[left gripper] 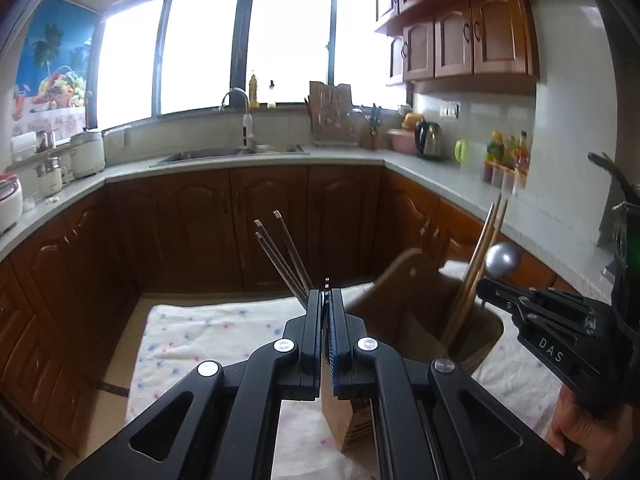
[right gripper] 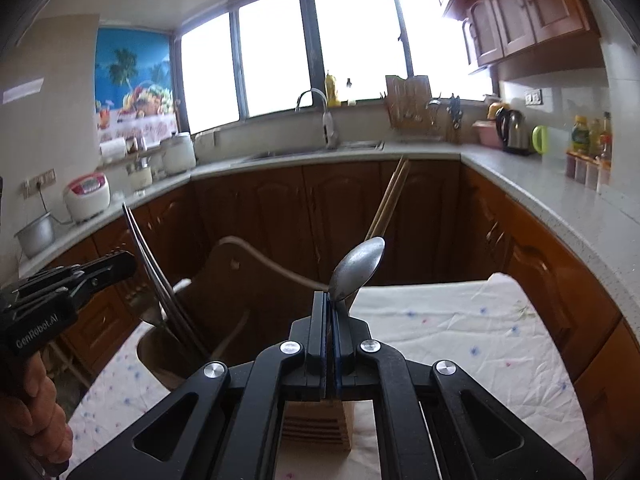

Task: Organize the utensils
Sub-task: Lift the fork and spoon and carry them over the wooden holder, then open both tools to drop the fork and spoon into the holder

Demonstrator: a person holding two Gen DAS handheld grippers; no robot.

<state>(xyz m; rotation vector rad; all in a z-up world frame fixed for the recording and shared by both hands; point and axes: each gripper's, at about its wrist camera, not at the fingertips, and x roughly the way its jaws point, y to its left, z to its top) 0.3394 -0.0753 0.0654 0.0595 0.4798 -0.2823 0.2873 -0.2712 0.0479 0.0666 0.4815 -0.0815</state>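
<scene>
Both tools are carrying utensils toward the wooden holder (right gripper: 224,280) standing on the cloth-covered bench (right gripper: 460,328): the right tool (right gripper: 329,300) is clamped on the handle of a dull metal spoon (right gripper: 358,268), bowl up, and the left tool (left gripper: 327,296) is closed on what look like dark metal chopsticks (left gripper: 280,252), though the pinch itself is hard to see. Pale wooden chopsticks (right gripper: 390,200) already stand in the holder, so the next move probably calls for lowering each utensil over an open compartment before letting go.
</scene>
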